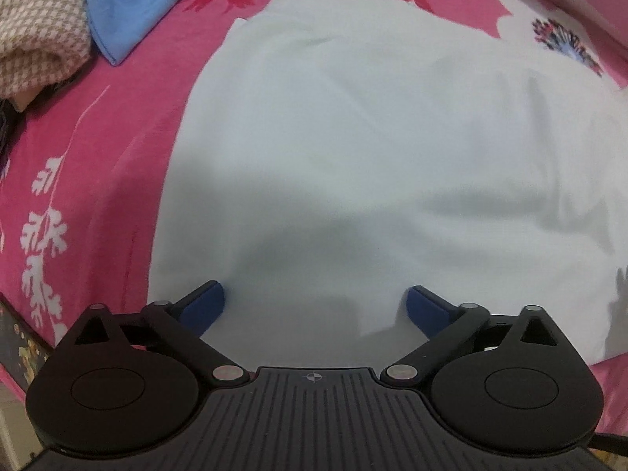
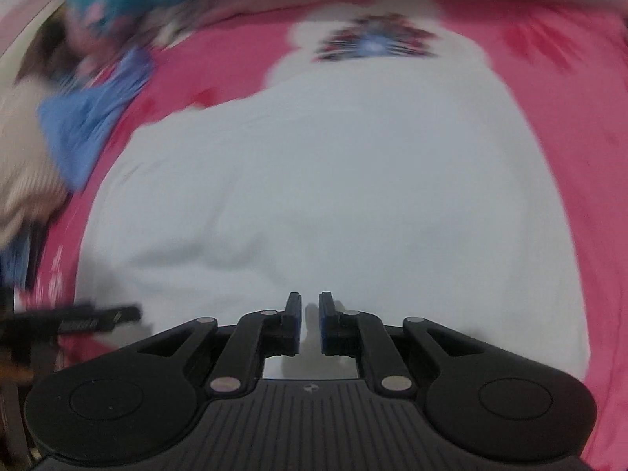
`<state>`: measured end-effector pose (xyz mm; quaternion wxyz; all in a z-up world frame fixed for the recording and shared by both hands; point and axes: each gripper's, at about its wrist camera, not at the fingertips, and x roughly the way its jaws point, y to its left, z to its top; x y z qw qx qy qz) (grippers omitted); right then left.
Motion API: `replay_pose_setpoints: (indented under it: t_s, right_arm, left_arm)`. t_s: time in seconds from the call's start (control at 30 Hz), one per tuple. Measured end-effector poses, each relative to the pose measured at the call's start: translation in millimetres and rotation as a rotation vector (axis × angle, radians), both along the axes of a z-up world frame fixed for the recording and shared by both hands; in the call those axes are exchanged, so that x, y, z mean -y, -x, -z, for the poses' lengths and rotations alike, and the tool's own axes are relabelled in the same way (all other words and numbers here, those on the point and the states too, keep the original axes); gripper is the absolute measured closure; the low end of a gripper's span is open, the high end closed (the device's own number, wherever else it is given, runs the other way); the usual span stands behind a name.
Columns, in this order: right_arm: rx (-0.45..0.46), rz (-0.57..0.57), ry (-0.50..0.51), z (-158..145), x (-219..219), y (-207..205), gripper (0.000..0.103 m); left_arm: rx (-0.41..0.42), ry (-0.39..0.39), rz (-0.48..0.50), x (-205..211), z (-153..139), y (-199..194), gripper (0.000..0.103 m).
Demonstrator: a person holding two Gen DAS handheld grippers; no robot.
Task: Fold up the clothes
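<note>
My left gripper (image 1: 316, 306) hangs over the near edge of the white garment (image 1: 373, 149) with its jaws spread wide and nothing between them. My right gripper (image 2: 310, 324) has its jaws nearly together, a thin gap showing; whether a fold of white cloth sits in that gap I cannot tell, the view being blurred. The garment lies flat on the pink floral bedspread (image 1: 110, 165), straight ahead of both grippers. Its long axis seems to run away from me toward the white flower print (image 2: 373, 43). Left of the garment lie a blue cloth (image 1: 129, 11) and a checked cloth (image 1: 39, 27). I judge both hands about equally near its near edge.
</note>
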<state>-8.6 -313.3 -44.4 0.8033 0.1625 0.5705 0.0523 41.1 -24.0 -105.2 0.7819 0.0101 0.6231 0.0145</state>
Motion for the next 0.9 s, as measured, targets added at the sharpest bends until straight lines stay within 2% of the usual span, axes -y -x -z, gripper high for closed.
replay_pose_setpoints:
  t_s: [0.07,0.17,0.3,0.67,0.9]
  right_arm:
    - [0.018,-0.071,0.049,-0.7,-17.5,-0.4,0.085]
    - [0.042,-0.176,0.122,-1.2,-43.2,-0.8,0.085]
    - [0.015,-0.221,0.234,15.1,-58.3,9.3,0.084]
    - [0.010,-0.217,0.353,28.0,-78.1,19.4,0.079]
    - [-0.070,-0.295,0.431,30.0,-93.6,3.5,0.076]
  left_arm:
    - [-0.002,-0.011,-0.004,2.1,0.9,0.1,0.000]
    - [-0.004,-0.020,-0.011,4.0,2.2,-1.4,0.000]
    - [-0.006,-0.026,-0.016,5.1,3.5,-2.0,0.000]
    - [-0.016,-0.025,-0.025,5.2,6.2,-5.0,0.000]
    - [-0.006,0.002,-0.004,0.9,8.3,-5.5,0.000]
